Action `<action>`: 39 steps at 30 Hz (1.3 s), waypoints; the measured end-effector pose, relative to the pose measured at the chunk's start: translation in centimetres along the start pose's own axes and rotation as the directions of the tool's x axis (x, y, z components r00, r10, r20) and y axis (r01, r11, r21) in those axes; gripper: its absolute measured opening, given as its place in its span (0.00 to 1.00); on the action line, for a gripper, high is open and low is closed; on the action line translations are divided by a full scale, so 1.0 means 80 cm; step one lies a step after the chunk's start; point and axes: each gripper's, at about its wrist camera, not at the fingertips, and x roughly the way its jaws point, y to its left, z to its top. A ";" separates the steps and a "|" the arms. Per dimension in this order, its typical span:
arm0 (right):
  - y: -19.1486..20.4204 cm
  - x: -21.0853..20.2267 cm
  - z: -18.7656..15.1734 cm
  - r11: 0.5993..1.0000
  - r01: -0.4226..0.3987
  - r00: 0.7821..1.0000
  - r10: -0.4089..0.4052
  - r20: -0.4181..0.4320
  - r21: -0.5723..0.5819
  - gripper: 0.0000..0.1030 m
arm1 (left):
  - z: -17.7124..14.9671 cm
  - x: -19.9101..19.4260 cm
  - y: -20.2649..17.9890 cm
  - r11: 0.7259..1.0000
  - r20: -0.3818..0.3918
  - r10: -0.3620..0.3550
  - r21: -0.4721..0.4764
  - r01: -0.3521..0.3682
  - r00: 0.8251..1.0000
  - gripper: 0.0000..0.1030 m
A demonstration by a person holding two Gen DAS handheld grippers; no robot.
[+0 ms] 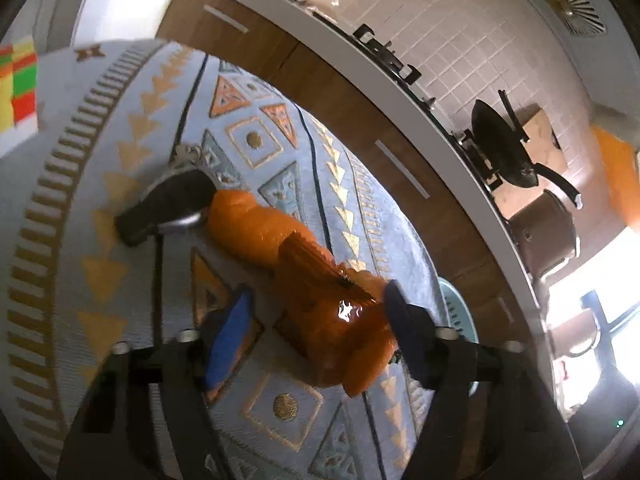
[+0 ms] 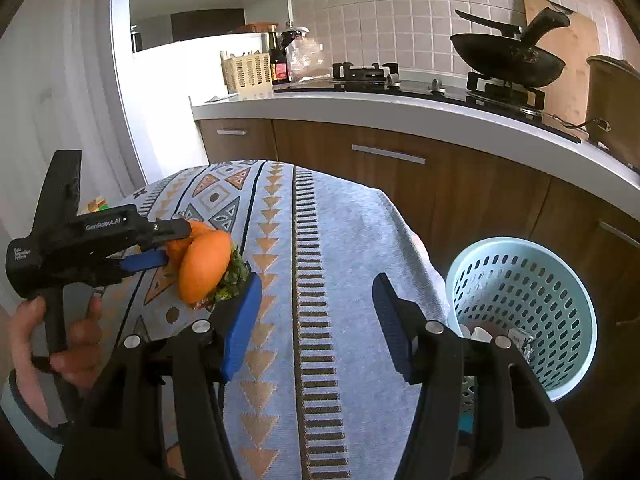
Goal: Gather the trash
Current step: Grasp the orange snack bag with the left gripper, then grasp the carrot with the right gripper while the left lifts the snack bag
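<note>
1. The orange toy burger (image 2: 205, 266) lies on the patterned table (image 2: 340, 240), between the left gripper (image 1: 316, 320) fingers, which are spread open.
2. The right gripper (image 2: 316, 320) hovers open and empty near the trash basket (image 2: 520, 300).

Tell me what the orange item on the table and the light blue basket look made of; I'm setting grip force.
Orange item: seemingly glossy moulded plastic, given a bright highlight on its surface; it looks like toy food, with a smoother matte bun-like part in the right wrist view.
Basket: apparently rigid plastic with a matte finish, its wall pierced by regular rows of oval holes.
</note>
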 end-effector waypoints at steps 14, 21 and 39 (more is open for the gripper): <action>0.034 -0.001 0.003 0.996 -0.055 0.998 0.054 -0.012 -0.065 0.52 | -0.024 -0.094 -0.003 0.996 0.161 -0.094 0.012 0.094 0.982 0.07; 0.062 0.009 0.000 0.987 -0.149 0.988 0.145 -0.061 -0.058 0.52 | -0.043 -0.167 -0.003 0.991 0.242 0.022 0.121 -0.053 0.970 0.07; 0.122 0.065 -0.009 0.972 -0.190 0.969 0.164 -0.185 -0.135 0.53 | -0.081 -0.150 0.059 0.970 0.202 0.176 0.130 -0.204 0.963 0.09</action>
